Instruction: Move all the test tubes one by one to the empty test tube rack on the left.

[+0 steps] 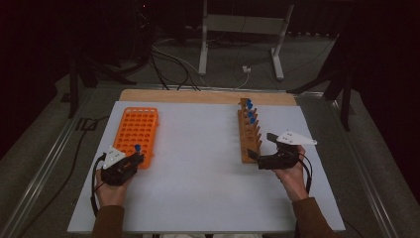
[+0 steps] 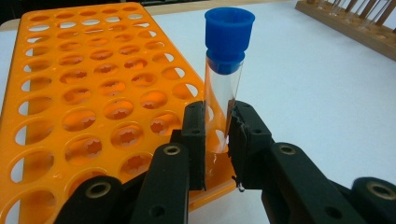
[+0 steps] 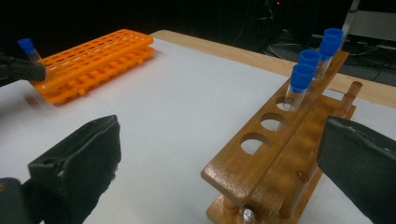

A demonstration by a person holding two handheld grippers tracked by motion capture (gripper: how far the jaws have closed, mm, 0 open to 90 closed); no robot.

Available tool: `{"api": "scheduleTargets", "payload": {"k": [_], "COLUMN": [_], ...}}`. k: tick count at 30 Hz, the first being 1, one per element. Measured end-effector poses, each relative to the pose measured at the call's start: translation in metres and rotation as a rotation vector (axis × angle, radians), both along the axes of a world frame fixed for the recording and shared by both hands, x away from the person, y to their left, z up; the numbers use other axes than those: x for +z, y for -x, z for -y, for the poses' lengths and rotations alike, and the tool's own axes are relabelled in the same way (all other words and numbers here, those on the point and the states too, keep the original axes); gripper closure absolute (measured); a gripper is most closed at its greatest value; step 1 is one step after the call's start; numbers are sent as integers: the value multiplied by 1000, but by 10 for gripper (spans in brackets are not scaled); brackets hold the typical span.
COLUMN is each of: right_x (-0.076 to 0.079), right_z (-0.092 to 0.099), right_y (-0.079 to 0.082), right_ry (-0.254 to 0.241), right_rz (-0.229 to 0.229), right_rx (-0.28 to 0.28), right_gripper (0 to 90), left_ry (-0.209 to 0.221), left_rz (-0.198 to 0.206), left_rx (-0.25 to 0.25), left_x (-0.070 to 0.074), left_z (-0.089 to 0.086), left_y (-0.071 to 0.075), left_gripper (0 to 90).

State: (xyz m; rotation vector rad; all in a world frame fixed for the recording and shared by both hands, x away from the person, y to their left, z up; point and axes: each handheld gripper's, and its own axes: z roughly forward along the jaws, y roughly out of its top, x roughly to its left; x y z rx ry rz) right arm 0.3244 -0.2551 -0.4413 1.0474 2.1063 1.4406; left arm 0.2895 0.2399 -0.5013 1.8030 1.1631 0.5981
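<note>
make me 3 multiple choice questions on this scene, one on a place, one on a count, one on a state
1. Where is the orange rack?
A. on the table's left side
B. at the table's right edge
C. on the floor

2. How many blue-capped tubes stand in the wooden rack?
A. one
B. four
C. seven

3. What is the left gripper doing?
A. hanging open over bare table
B. clamped on an upright tube
C. gripping the wooden rack

Answers:
1. A, the high view shows it left of the middle, by the left hand.
2. B, the right gripper view shows four blue caps in a row at the rack's far end.
3. B, the left gripper view shows both jaws pressed on the clear tube, blue cap up, at the orange rack's near corner.
</note>
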Motion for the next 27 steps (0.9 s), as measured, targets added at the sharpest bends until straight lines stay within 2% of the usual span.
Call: {"api": "scheduleTargets", "payload": {"k": [6, 9, 10, 11, 14, 18, 21, 27], "right_x": [0, 0, 0, 0, 0, 4, 8, 16], "right_z": [-1, -3, -4, -4, -6, -6, -6, -8], "right_y": [0, 0, 0, 0, 0, -3, -4, -18], "right_ry": [1, 1, 8, 8, 17, 20, 19, 51], "right_rz": [-1, 0, 3, 3, 2, 11, 12, 3], "right_rx": [2, 3, 6, 6, 8, 0, -11, -66], "right_gripper": [0, 0, 0, 0, 0, 0, 0, 20], "left_ry": [-19, -6, 13, 37, 62, 114, 149, 150], "left_rz": [-7, -12, -18, -20, -14, 2, 12, 50], "left_rx": [-5, -4, -4, -2, 12, 23, -2, 33], "left_x": [1, 0, 0, 0, 3, 10, 15, 22], "left_z": [3, 3, 2, 1, 0, -4, -5, -5], "left_y": [-1, -1, -1, -1, 1, 5, 8, 14], "left_gripper": [781, 775, 720, 720, 581, 485, 472, 270]}}
